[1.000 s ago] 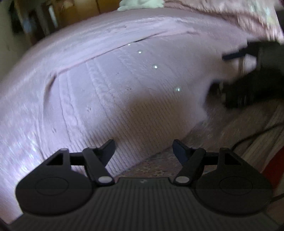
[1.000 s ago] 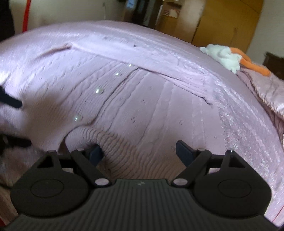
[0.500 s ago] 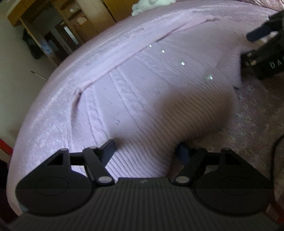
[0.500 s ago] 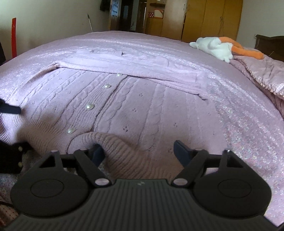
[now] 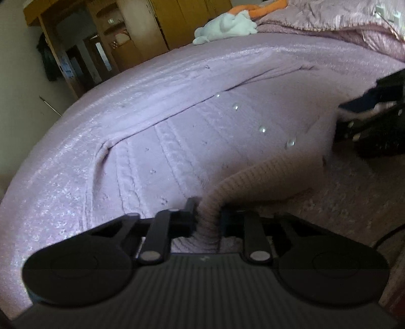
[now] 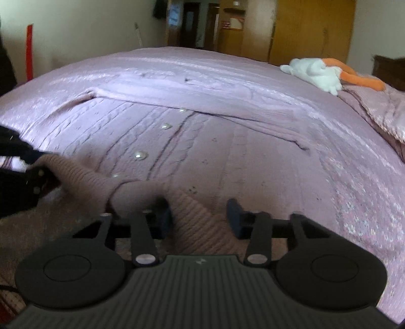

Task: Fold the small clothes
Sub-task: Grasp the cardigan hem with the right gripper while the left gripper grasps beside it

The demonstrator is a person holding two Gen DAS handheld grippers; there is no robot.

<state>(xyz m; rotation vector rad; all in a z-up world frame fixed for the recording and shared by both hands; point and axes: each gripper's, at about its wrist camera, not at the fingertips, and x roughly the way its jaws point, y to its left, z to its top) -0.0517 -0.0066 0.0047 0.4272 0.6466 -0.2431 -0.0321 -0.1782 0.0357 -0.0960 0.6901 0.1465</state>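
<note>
Though gaping before, left hand-held gripper (image 5: pixel 207 219) now pinching cardigan hem (image 5: pixel 210 212); right (image 6: pixel 200 217) agape.

A bed (image 6: pixel 359 177) is covered by a shiny lilac spread with a small flower print, seen in both views. A lilac cable-knit cardigan (image 6: pixel 202 151) (image 5: pixel 177 151) is laid flat on the spread, front up, with a row of pearly buttons (image 6: pixel 140 155) down its middle — its ribbed hem is raised off the spread at the near edge. A white and orange soft toy (image 6: pixel 319 73) (image 5: pixel 227 24) is set at the far corner, well apart from the cardigan. A crumpled pink quilt (image 5: pixel 354 22) is heaped just beside the toy.
</note>
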